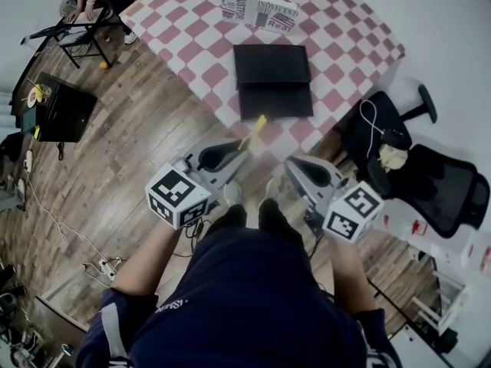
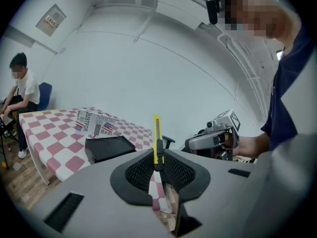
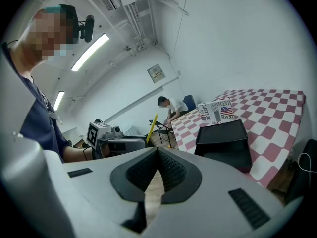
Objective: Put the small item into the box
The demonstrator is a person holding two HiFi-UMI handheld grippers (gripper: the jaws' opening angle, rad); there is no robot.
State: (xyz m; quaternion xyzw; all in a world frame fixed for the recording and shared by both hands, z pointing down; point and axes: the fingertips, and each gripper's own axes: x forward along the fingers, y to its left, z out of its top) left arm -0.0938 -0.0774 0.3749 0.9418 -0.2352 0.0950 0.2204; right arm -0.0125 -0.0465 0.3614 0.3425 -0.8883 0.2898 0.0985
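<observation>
One yellow cutter (image 2: 157,135) — pinched in the left tool (image 1: 232,155) — one black box (image 1: 273,80).

My knife (image 2: 157,133) is yellow; my left gripper (image 2: 157,157) is grey with black mesh-patterned pads (image 2: 139,171); the box (image 1: 273,79) is plain black; the tablecloth (image 1: 192,29) is pink-and-white check; the floor (image 1: 130,144) is brown wood

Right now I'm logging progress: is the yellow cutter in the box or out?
Out. The yellow cutter is clamped in the left hand-held gripper, short of the black box.
</observation>
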